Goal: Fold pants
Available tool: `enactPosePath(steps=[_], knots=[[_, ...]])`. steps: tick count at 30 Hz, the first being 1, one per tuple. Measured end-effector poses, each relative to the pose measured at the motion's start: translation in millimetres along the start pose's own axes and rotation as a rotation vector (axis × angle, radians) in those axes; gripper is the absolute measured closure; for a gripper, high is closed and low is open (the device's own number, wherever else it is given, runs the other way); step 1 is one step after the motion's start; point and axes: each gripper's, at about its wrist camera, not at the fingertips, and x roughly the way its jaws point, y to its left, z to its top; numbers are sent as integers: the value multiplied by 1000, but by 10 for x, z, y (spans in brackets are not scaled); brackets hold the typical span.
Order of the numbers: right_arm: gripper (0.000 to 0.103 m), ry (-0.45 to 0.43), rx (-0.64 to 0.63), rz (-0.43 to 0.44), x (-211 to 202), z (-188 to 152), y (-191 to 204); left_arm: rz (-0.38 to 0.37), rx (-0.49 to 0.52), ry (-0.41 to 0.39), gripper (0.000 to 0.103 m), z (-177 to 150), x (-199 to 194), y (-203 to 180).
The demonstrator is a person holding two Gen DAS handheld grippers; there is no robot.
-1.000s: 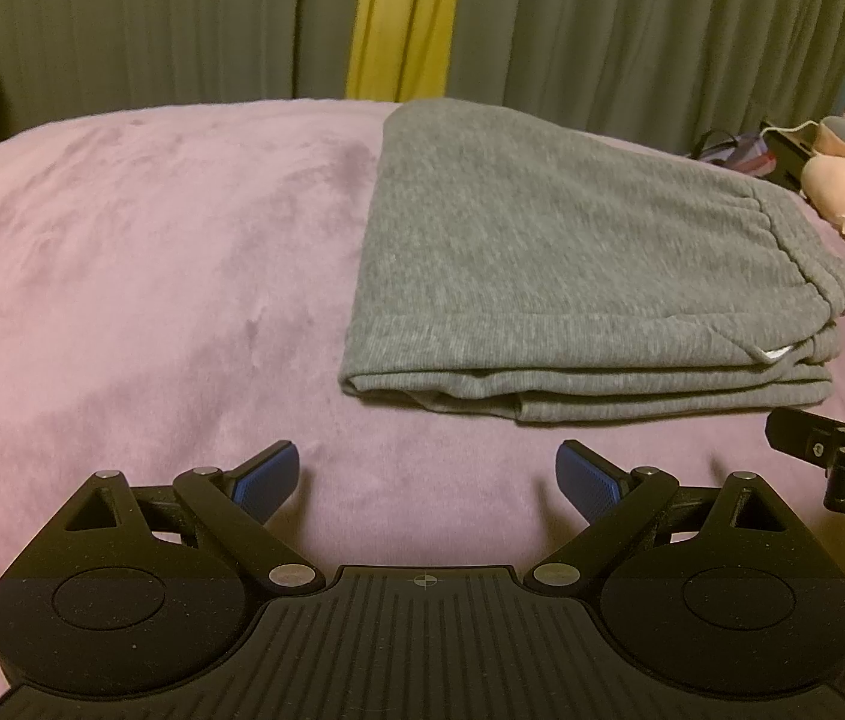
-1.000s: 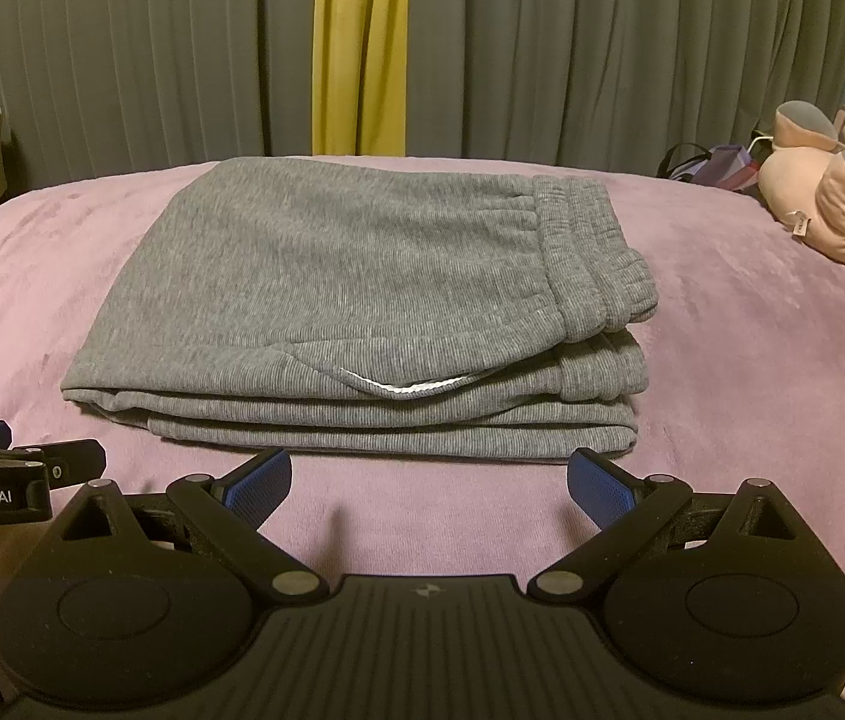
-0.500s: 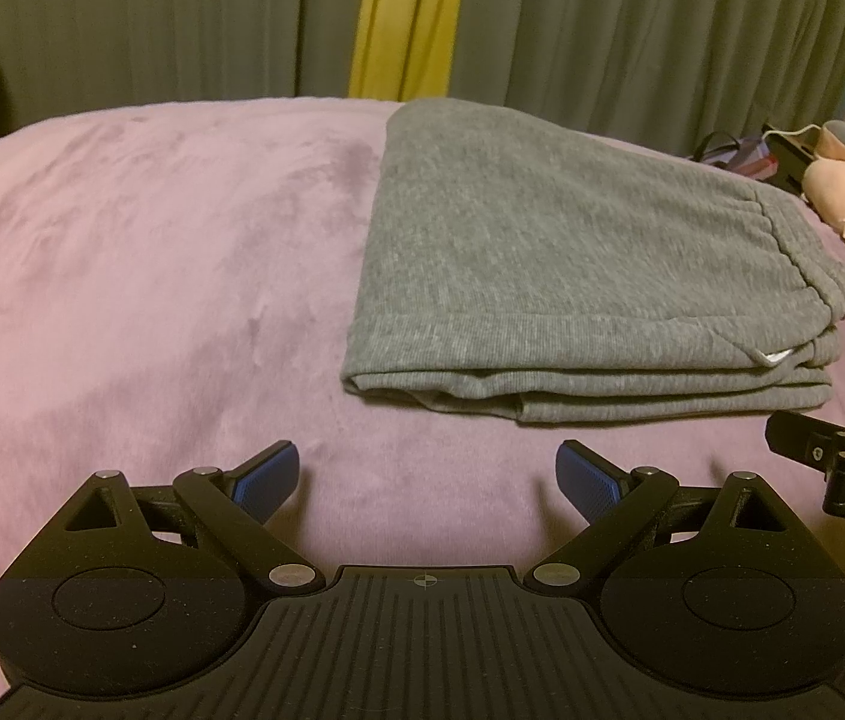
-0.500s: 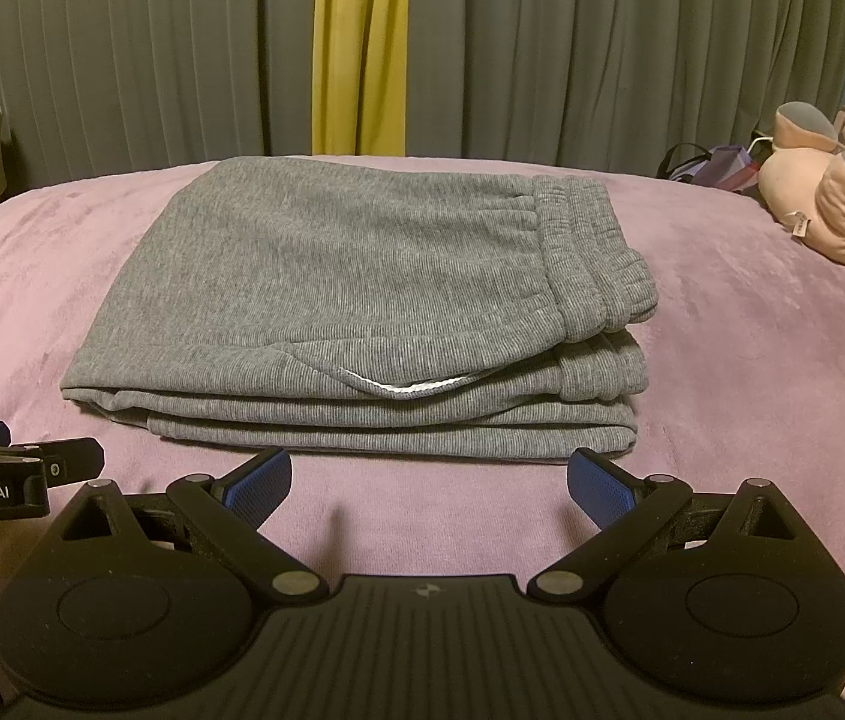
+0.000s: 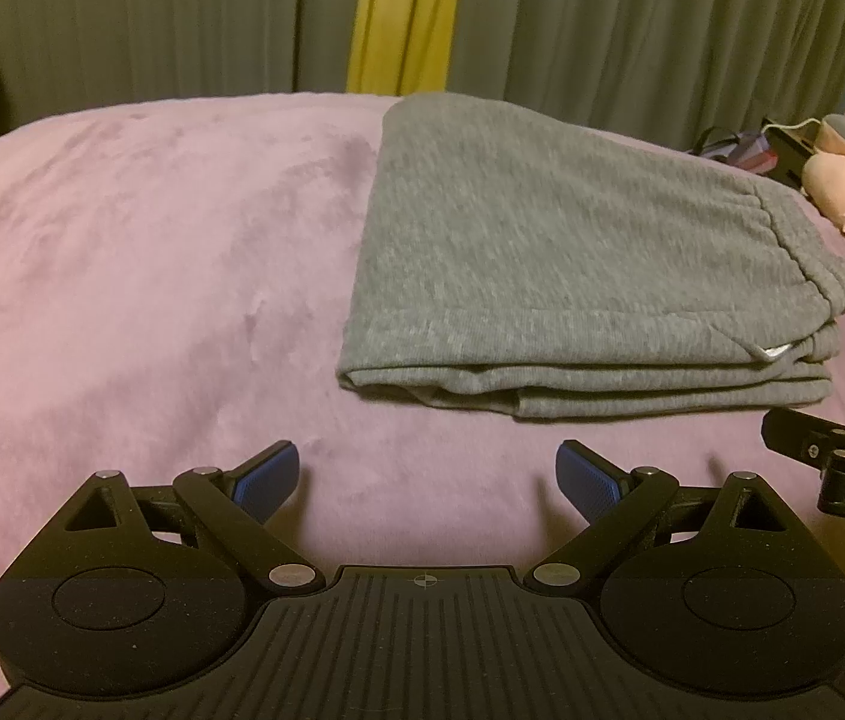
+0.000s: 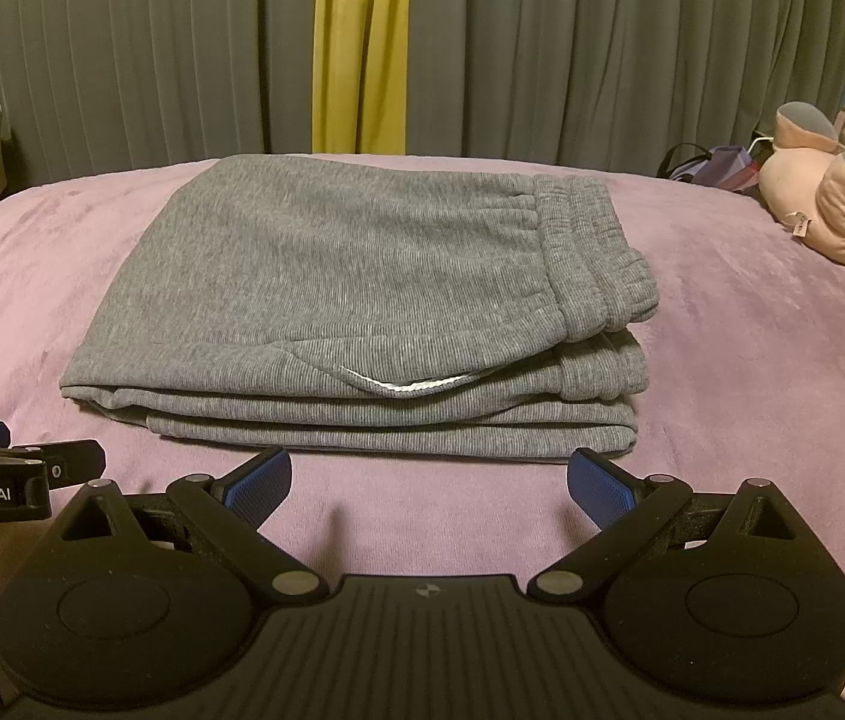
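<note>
The pants (image 6: 356, 306) lie folded in a neat stack on the pink bed (image 5: 140, 276), waistband to the right, just ahead of both grippers. The left gripper (image 5: 427, 483) and right gripper (image 6: 429, 489) hover with fingers spread, holding nothing; a careless nudge of the near edge could slide the layers apart. "nRobot.AI" reads on the left gripper's side.
</note>
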Motion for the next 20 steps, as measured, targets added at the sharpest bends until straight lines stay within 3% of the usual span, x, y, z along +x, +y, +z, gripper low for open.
enactPosePath(steps=[20], knots=[[4, 0, -3, 4, 15, -8, -5, -18, 2, -19, 6, -6, -19, -10]])
